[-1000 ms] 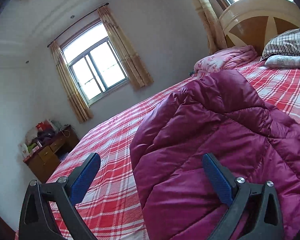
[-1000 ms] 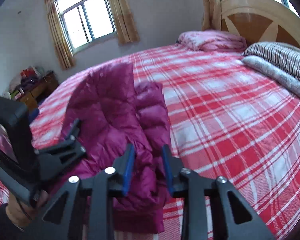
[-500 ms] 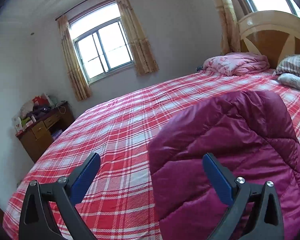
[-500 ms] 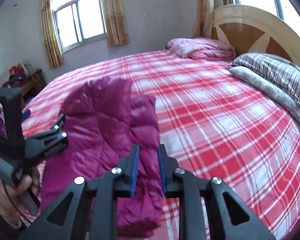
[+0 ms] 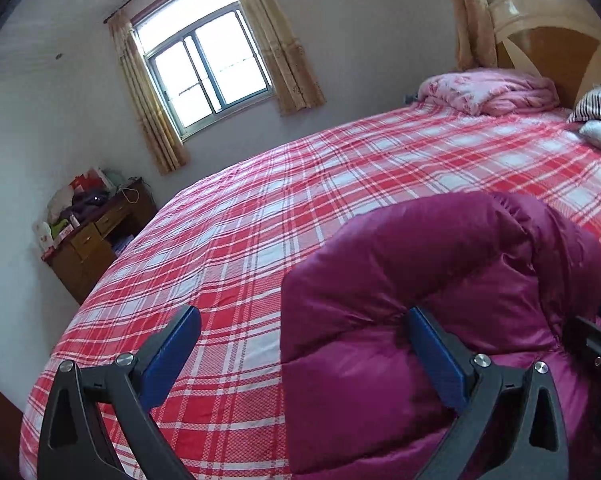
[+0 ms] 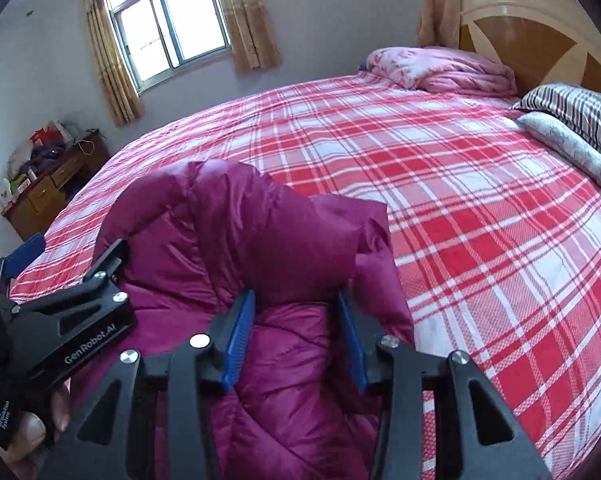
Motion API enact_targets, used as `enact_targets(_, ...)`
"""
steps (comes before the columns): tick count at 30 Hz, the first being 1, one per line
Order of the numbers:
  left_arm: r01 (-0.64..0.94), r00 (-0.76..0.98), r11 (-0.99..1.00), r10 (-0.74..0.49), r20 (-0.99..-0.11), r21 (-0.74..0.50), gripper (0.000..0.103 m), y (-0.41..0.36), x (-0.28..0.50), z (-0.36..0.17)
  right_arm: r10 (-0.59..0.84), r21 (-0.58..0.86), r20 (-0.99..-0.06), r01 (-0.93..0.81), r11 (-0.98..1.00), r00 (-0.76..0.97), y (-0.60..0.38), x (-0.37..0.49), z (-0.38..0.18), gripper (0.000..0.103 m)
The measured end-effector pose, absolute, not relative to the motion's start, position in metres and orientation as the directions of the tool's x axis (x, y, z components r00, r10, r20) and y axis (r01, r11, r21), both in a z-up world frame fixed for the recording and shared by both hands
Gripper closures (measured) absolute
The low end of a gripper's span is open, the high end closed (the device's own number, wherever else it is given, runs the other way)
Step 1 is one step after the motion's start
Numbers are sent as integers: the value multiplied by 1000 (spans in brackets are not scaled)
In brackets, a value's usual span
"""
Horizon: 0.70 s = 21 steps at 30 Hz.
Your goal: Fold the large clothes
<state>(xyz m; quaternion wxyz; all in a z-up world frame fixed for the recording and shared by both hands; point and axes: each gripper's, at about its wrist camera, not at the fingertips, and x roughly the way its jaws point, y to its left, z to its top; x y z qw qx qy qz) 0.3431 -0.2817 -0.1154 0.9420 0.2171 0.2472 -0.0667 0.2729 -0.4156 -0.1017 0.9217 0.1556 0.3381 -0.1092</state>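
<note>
On the one bed [image 6: 480,184] we have one magenta down jacket [image 6: 260,240] lying at the near edge, its far half turned over toward us. Our two grippers: the left gripper [image 5: 300,354] gapes wide, empty; the right gripper [image 6: 296,332] stands half open astride the fold, gripping nothing. We judge pressing flat comes next.

**Room Contents Surrounding the Work Area**

A red-and-white plaid bedsheet [image 6: 460,208] is covering the bed. A crumpled pink quilt [image 6: 444,68] is lying against the wooden headboard [image 6: 532,36]. A striped pillow [image 6: 576,108] is resting beside it, just above a grey patterned pillow [image 6: 568,148]. Yellow curtains [image 5: 284,52] are flanking the window [image 5: 208,68]. A wooden dresser [image 5: 96,240] is standing against the wall, carrying assorted clutter.
</note>
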Motion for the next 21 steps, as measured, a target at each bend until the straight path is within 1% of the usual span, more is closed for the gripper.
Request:
enact_targets(5,238,863,877,6,-504,417,1,-295,347,-134,-108,205,-669,323,924,735,-420,275,-114,55)
enact_targets(11,265,834,885,-12,-552,382,1,-294,358,-146,-112,206,-673,331,921,731,-418,275,-124,55)
enact_targets(21,290,811,888,-30,-584,357,1,-295,363,-156,-114,202,-688,339,919,717,-418,280,-130,54)
